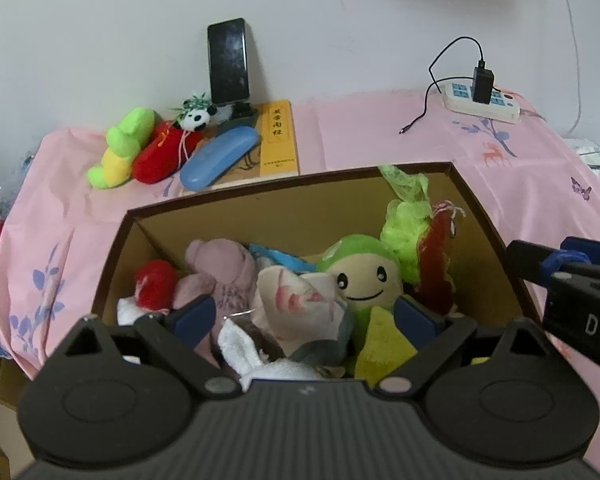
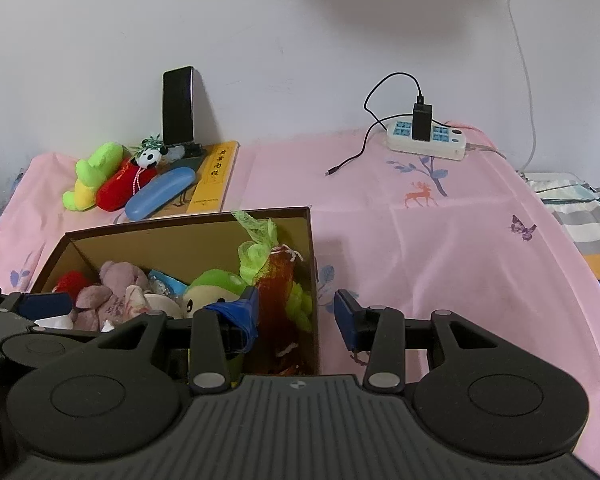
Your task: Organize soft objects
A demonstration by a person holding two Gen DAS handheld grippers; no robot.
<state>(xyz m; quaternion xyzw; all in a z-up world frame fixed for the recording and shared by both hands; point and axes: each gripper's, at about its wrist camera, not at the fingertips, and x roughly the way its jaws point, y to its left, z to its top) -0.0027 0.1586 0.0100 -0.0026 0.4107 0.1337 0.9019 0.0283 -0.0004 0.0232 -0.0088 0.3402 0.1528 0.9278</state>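
Observation:
A brown cardboard box [image 1: 260, 196] stands on the pink cloth and holds several soft toys: a green smiling doll [image 1: 364, 276], a pink plush [image 1: 220, 272], a red plush [image 1: 154, 282] and a carrot plush [image 1: 436, 252]. My left gripper [image 1: 304, 316] is open above the toys at the box's near side, holding nothing. My right gripper [image 2: 296, 314] is open and straddles the box's right wall [image 2: 312, 280], empty. A green-yellow plush [image 1: 120, 148], a red plush [image 1: 162, 152] and a small panda [image 1: 196, 118] lie at the back left, outside the box.
A blue glasses case [image 1: 220, 158], a yellow book [image 1: 278, 138] and a phone on a stand [image 1: 228, 64] sit by the wall. A power strip [image 2: 426, 140] with charger and cable lies at the back right. Folded cloths [image 2: 580, 216] lie off the right edge.

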